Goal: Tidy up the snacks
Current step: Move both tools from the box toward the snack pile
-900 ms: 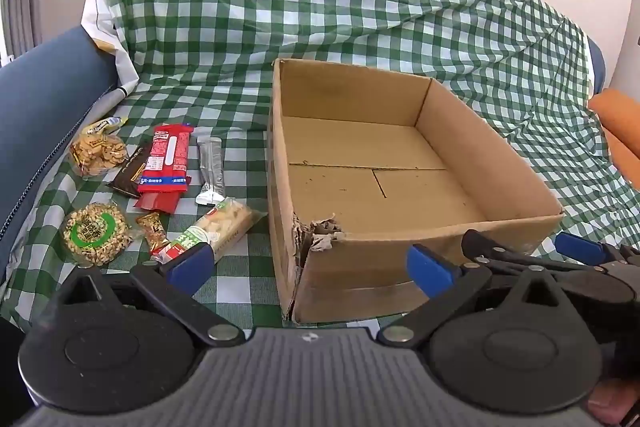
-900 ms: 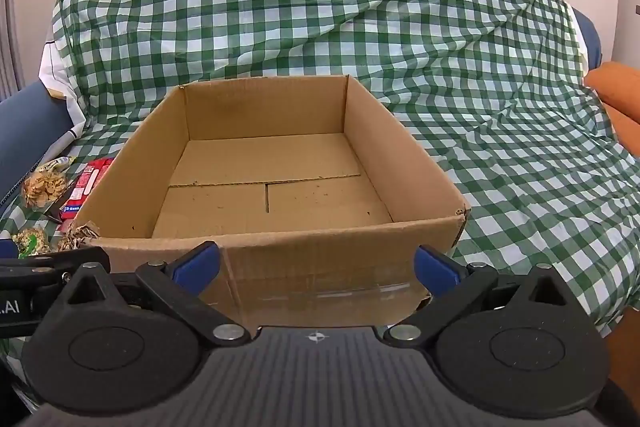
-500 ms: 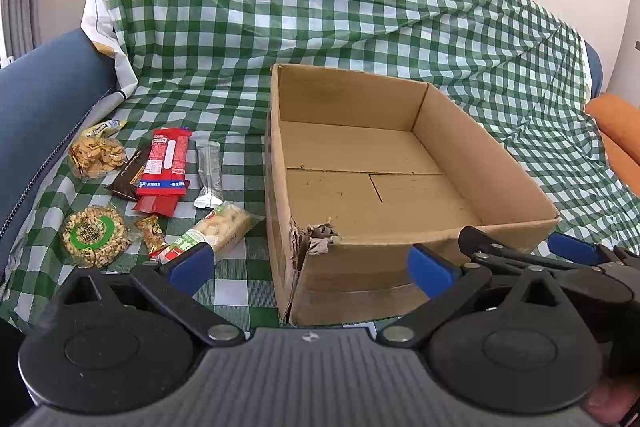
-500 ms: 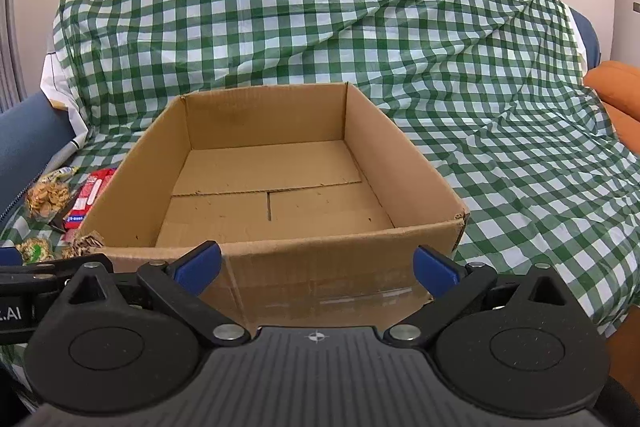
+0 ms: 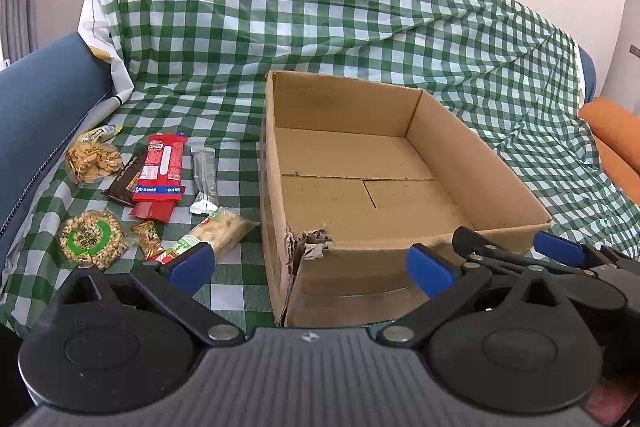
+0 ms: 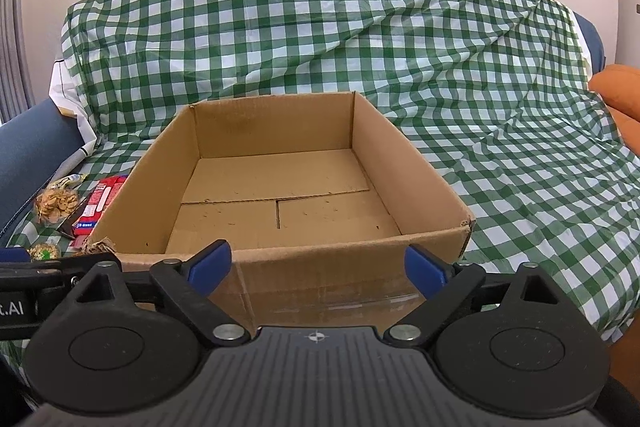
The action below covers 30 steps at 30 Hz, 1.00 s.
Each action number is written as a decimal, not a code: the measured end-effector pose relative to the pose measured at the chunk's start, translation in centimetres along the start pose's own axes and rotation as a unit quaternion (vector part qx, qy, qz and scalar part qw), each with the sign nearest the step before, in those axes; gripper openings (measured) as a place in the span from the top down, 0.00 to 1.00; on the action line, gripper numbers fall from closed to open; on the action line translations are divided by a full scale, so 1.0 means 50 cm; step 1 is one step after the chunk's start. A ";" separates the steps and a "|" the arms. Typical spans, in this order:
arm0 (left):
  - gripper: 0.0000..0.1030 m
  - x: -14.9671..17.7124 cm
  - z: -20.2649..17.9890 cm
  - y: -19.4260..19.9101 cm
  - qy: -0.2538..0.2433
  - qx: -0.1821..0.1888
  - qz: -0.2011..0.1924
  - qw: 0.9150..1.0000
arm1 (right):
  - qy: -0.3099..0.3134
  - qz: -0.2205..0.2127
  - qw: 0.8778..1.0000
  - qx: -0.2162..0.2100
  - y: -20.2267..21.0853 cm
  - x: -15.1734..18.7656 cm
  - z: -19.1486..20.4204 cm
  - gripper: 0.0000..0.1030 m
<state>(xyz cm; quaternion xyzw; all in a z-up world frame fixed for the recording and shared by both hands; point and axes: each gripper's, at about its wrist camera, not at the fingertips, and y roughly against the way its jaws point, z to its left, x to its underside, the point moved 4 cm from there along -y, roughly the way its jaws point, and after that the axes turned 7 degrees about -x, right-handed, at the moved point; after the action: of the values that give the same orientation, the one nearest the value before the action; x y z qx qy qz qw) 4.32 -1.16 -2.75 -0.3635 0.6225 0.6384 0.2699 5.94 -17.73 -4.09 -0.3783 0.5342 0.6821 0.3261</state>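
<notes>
An empty open cardboard box (image 5: 492,171) (image 6: 416,187) sits on a green checked cloth, with its near left corner torn. Left of it lie several snacks: a red wafer pack (image 5: 162,165), a dark bar (image 5: 126,181), a silver sachet (image 5: 205,179), a rice-cracker pack (image 5: 214,233), a round nut cake (image 5: 91,239), a small orange candy (image 5: 148,242) and a bag of small biscuits (image 5: 93,159). My left gripper (image 5: 310,263) is open and empty before the box's near left corner. My right gripper (image 6: 318,265) is open and empty before the box's near wall.
The checked cloth (image 5: 320,15) drapes over a sofa back behind the box. A blue sofa arm (image 5: 36,99) borders the snacks on the left. An orange cushion (image 5: 616,143) lies at the far right. The right gripper's fingers (image 5: 556,253) show at the left view's right edge.
Both views have risen and tilted slightly, so the box and snacks sit lower in frame. Nothing was gripped or moved.
</notes>
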 end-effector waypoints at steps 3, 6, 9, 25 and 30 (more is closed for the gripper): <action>0.26 -0.005 0.010 -0.001 0.000 0.010 0.001 1.000 | 0.003 -0.007 1.000 -0.006 0.003 0.000 0.006 0.20; 0.66 -0.020 0.037 -0.006 0.004 0.023 0.000 1.000 | 0.009 -0.014 1.000 -0.007 0.004 -0.001 0.010 0.34; 0.69 -0.047 0.095 -0.024 0.012 0.021 -0.003 1.000 | 0.006 -0.013 1.000 -0.015 0.003 0.000 0.011 0.46; 0.16 -0.073 0.441 -0.223 0.093 -0.030 0.061 0.993 | 0.034 0.010 0.990 -0.135 0.030 -0.038 0.148 0.40; 0.17 -0.063 0.469 -0.248 0.118 -0.042 0.101 0.987 | 0.042 0.030 0.982 -0.181 0.008 -0.068 0.294 0.35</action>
<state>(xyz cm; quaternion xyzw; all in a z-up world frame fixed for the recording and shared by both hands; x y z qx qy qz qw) 13.06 23.39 -8.59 -0.3825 0.6560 0.6407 0.1134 4.83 -3.63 1.15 -0.4430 0.4261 0.7606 0.2091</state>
